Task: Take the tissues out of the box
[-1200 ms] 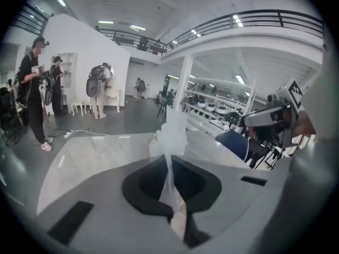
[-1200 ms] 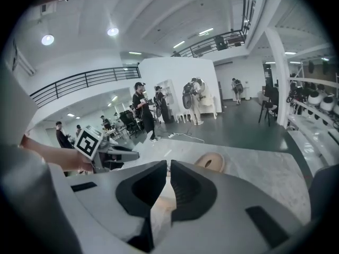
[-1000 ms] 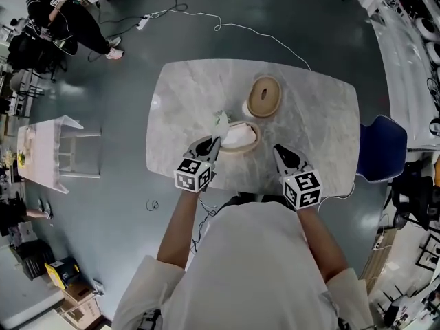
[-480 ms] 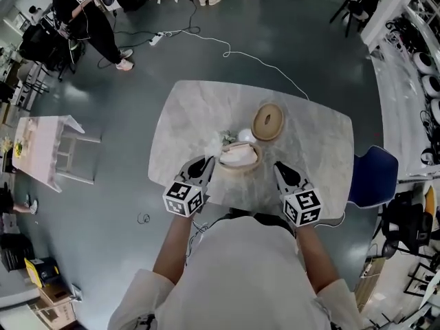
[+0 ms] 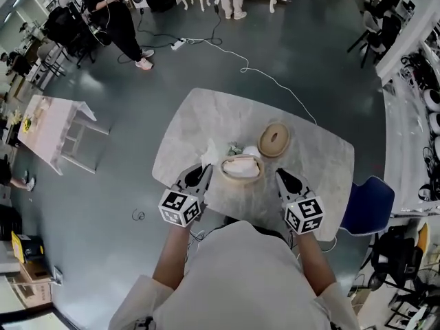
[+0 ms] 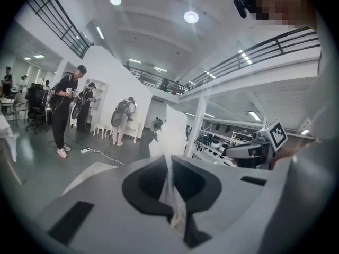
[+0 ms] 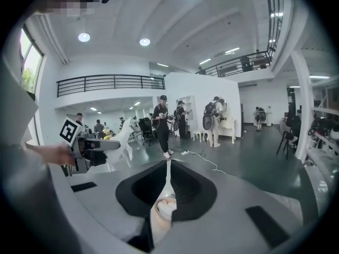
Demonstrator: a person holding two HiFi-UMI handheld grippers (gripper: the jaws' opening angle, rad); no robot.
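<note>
A round wooden tissue box point(image 5: 240, 168) stands open on the marble table point(image 5: 206, 122), with white tissue showing inside. Its lid point(image 5: 274, 139) lies just behind it to the right. My left gripper point(image 5: 203, 168) is at the box's left side and is shut on a white tissue point(image 5: 210, 150), which stands up from between its jaws point(image 6: 174, 134). My right gripper point(image 5: 280, 174) hovers at the box's right side, its jaws closed to a thin slit point(image 7: 168, 165) with nothing gripped. The left gripper point(image 7: 103, 144) and its tissue also show in the right gripper view.
A small white object point(image 5: 251, 151) sits between box and lid. A blue chair point(image 5: 368, 205) stands at the table's right. A cable point(image 5: 268, 78) runs over the floor behind. People stand further back point(image 5: 113, 12), and a pink table point(image 5: 51, 129) is at the left.
The left gripper has drawn back from the box toward the table's near left edge with the tissue. The head view has lifted, so the table looks smaller. The right gripper stays beside the box.
</note>
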